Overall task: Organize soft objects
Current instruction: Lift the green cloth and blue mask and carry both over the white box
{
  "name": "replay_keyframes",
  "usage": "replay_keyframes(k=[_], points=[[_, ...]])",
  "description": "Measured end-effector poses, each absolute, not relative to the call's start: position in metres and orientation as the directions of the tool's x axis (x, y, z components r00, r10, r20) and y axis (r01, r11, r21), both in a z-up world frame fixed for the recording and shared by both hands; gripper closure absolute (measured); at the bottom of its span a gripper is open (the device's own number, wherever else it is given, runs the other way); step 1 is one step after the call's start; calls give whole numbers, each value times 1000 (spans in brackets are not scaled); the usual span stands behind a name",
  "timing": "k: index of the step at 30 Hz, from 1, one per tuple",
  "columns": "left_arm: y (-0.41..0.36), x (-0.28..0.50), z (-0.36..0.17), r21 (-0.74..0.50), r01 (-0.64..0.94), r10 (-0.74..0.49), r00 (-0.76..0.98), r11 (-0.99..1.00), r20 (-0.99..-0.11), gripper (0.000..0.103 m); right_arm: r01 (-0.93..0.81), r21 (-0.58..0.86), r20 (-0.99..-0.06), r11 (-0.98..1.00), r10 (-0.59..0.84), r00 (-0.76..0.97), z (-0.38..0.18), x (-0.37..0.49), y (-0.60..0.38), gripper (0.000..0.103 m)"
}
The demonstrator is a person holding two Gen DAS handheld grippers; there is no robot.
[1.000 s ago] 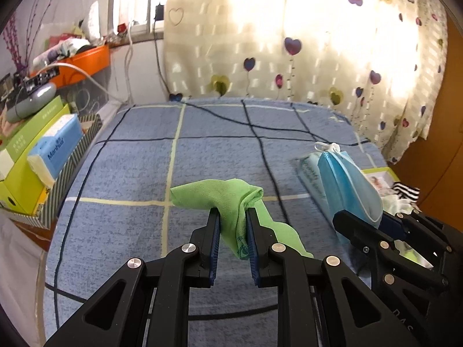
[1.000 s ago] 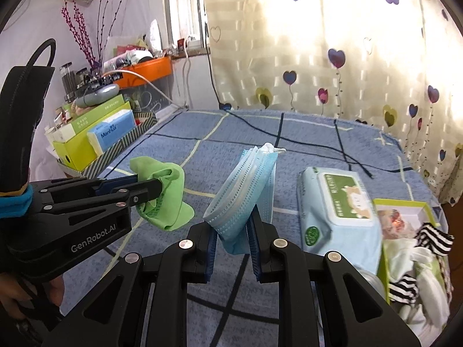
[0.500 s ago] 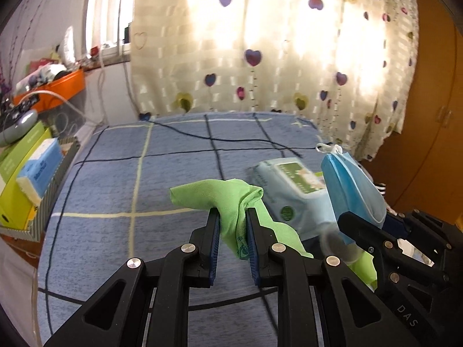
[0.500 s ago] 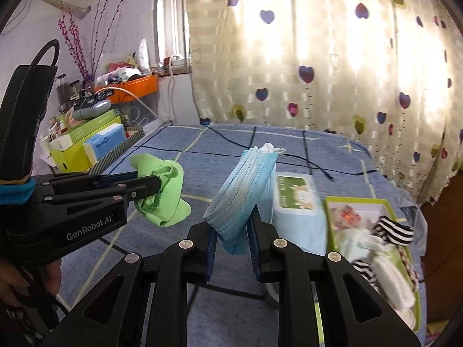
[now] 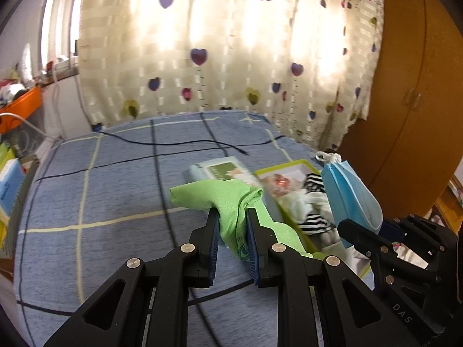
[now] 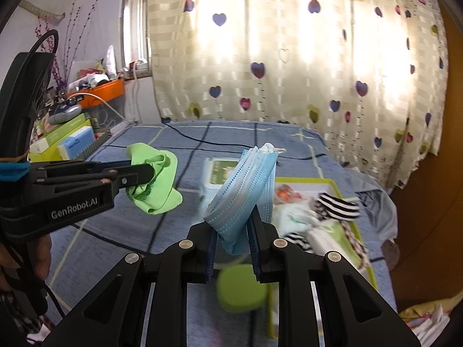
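My left gripper [image 5: 231,222] is shut on a crumpled green cloth [image 5: 220,196], which hangs above the blue bed. The same green cloth [image 6: 153,182] shows in the right wrist view at the tip of the left gripper [image 6: 141,173]. My right gripper [image 6: 233,231] is shut on a stack of blue face masks [image 6: 246,190] that stands up between its pads; the blue face masks [image 5: 347,193] also show at the right of the left wrist view. Beyond both lies a yellow-green tray [image 6: 327,182] holding striped socks [image 6: 338,205] and white cloths.
A pack of wet wipes [image 5: 220,167] lies on the blue checked bedspread [image 5: 101,188] beside the tray [image 5: 289,164]. A round green lid [image 6: 240,292] sits below my right gripper. Boxes [image 6: 66,141] line the left bed edge, a curtain [image 6: 289,57] behind, a wooden wardrobe [image 5: 419,101] at right.
Both grippers have swung to the right over the bed with their loads. The tray with socks and the wardrobe have come into view; the boxes at the left have slid toward the edge.
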State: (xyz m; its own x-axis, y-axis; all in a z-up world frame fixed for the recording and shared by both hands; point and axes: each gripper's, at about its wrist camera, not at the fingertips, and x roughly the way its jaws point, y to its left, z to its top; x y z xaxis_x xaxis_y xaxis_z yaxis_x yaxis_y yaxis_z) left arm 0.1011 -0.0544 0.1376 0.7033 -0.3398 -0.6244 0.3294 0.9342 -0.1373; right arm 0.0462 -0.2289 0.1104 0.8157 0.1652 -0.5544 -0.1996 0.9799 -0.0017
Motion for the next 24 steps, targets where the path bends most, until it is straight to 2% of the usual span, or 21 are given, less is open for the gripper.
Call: replay_keyframes(k=[15, 24], points=[[-131, 113, 129, -158, 451, -437, 624, 878, -647, 86, -47, -16, -603, 999, 28, 797, 94, 24, -313, 82], [-166, 129, 124, -171, 495, -469, 576, 852, -670, 86, -91, -71, -647, 993, 24, 762, 75, 25, -331, 82]])
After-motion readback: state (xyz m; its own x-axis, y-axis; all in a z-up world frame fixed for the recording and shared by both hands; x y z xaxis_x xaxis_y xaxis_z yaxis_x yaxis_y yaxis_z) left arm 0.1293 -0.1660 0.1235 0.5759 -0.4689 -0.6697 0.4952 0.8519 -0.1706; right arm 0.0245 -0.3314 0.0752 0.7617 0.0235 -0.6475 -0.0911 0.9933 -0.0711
